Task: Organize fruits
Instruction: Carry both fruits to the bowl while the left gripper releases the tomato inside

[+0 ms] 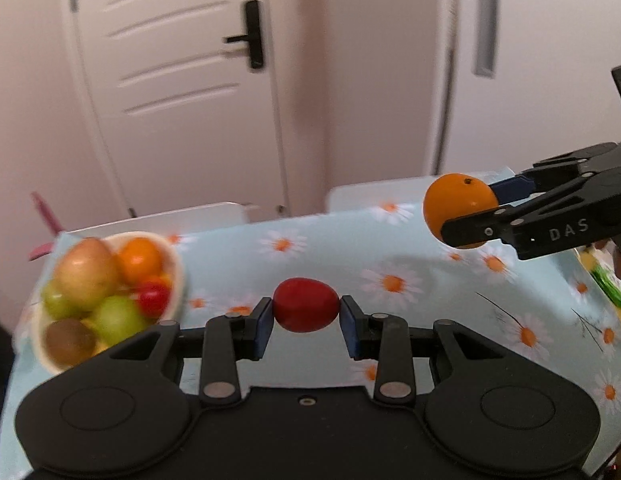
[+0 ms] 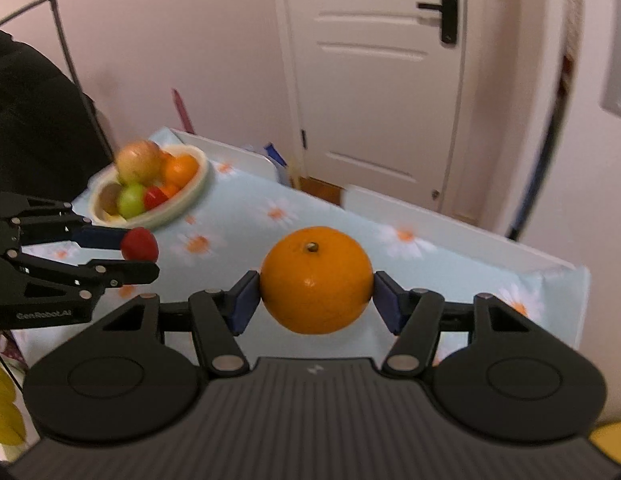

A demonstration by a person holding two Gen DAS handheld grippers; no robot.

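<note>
Over the daisy-print tablecloth (image 1: 310, 248), seen from the left wrist, the left gripper (image 1: 306, 314) is clenched on a small red fruit (image 1: 305, 304), its 2 blue pads pressing the fruit's 2 ends and carrying it clear of the cloth. The bowl (image 1: 178, 276) sits at the table's left side, already piled with an apple, an orange, green fruit, a kiwi and something red. Off to the right, the right gripper (image 1: 470, 220) carries an orange (image 1: 456, 204) in the air, well apart from the bowl. From here I would say the red fruit is the nearer of the 2 to the bowl, so it ought to go in first.

From the right wrist, the orange (image 2: 315, 280) sits squarely between the right gripper's (image 2: 315, 300) pads, both touching its sides, stem scar up. The left gripper (image 2: 142, 256) shows at the left with the red fruit (image 2: 139, 244) at its tips, near the bowl (image 2: 198, 196) but not over it.

To do this well, I judge each fruit should be brought low over a gap in the pile before the pads let go; dropped from height onto that heap, a round fruit may roll off the rim. The orange grip looks sound, though the heap leaves it little room. Taking turns keeps the 2 tools from meeting.
</note>
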